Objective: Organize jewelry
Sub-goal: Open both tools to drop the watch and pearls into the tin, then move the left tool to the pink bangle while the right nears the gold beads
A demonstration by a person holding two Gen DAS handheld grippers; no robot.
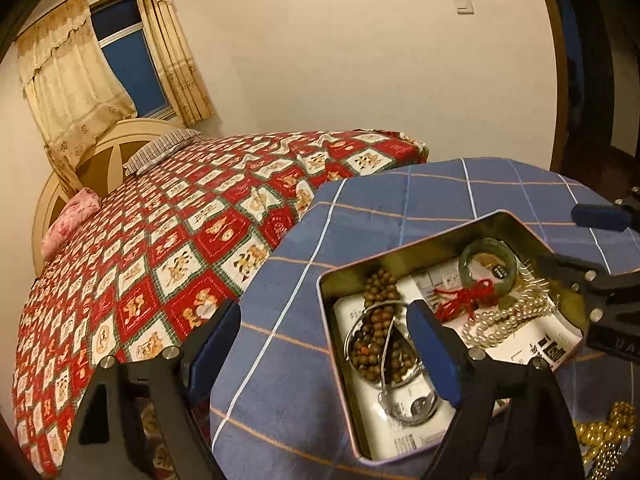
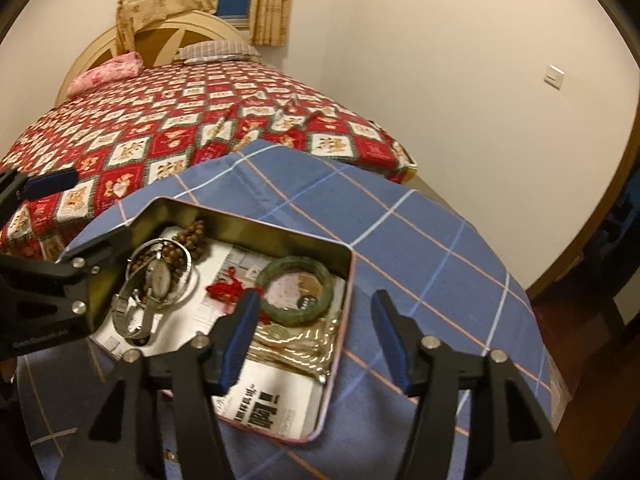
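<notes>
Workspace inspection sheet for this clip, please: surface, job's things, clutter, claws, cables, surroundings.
Surface: blue checked cloth over a table.
Job's things: open tin holding green bangle, wooden beads, watch, pearl strand, red cord.
Clutter: gold beads lying outside the tin; printed paper lining it.
Claws: left claw open, right claw open, both empty.
Cables: nothing seen.
Surroundings: bed, curtains, wall switch.
</notes>
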